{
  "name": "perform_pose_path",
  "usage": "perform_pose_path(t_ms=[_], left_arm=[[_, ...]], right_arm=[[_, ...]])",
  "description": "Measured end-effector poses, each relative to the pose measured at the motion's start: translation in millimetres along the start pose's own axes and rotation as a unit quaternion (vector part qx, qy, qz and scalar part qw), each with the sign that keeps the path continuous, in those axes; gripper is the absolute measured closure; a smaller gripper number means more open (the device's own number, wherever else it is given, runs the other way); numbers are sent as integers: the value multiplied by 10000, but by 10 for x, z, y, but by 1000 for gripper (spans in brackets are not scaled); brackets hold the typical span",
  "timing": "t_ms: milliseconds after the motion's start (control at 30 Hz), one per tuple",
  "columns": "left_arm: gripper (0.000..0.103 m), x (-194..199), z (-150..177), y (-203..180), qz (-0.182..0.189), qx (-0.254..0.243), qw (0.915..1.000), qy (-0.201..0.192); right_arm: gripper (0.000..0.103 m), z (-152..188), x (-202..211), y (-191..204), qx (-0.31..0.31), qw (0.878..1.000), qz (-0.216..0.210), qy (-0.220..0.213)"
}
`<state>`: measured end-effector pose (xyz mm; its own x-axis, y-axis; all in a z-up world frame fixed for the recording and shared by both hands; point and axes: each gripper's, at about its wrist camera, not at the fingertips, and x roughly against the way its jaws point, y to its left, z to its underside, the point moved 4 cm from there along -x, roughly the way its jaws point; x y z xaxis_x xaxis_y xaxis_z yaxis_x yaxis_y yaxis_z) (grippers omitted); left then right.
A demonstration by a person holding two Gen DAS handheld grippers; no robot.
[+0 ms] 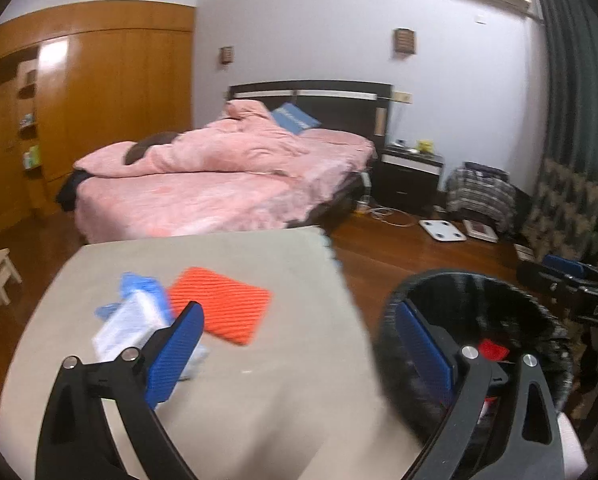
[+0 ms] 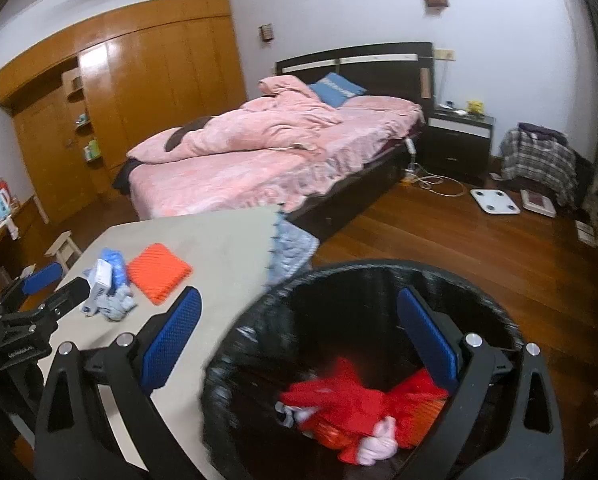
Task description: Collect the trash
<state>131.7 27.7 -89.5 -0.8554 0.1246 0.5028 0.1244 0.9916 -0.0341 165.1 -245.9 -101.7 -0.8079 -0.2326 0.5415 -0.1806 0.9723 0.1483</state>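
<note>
Trash is split between two places: some lies on the beige table (image 2: 203, 248), and some is already in the black bin (image 2: 259, 320) just beside the table's right edge.

Farthest left on the table, in the right wrist view, the left gripper (image 2: 55, 284) reaches toward a small heap made of a white box (image 2: 101, 280), a blue wrapper (image 2: 113, 262) behind it and a pale crumpled piece (image 2: 117, 306) in front. Its fingers stand spread with nothing between them, close to the heap; whether they touch it is hard to tell. Just to the right of the heap lies a flat orange ribbed pad (image 2: 159, 272), apart from the box.

Further right, the bin holds red scraps (image 2: 351, 396) and a bit of pinkish-white material (image 2: 379, 446). The right gripper (image 2: 299, 340) hangs over the bin's near rim, its jaws wide apart and empty, one finger above the table edge and the other over the bin's mouth.

The step in hand looks like the next pick-up from the table, with a fair share of the job left. The next move probably calls for the left gripper to close on the white box or the wrapper, lift it clear of the pad and carry it rightward over the bin. The loose wrapper may slip or drag its neighbours along.
</note>
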Motion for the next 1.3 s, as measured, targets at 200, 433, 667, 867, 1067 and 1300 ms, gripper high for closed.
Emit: perform_pose_path(t_ms=[200,433,667,867,1067,1300], left_arm=[[9,-37,51,501,-531,259,9983,-1],[9,-186,150,947,-970,476,9941,98],[9,-396,272,1254,-1193,587,9907,283],[9,-630,354,1437,-1316,681,9879,462],[9,-765,424,1532,-1353,785,9861,554],[9,-857,518,1593,-1329,835,9850,716]], right_arm=[[7,-85,-335,460,233,9992,-308,112],[7,-117,-681,873,403,9978,-484,222],[7,-67,-1007,1196,531,9956,-622,448],[7,11,-1174,1352,690,9935,-685,591],[7,100,-1300,1433,744,9919,-707,746],[7,158,-1388,1494,814,9903,-737,855]])
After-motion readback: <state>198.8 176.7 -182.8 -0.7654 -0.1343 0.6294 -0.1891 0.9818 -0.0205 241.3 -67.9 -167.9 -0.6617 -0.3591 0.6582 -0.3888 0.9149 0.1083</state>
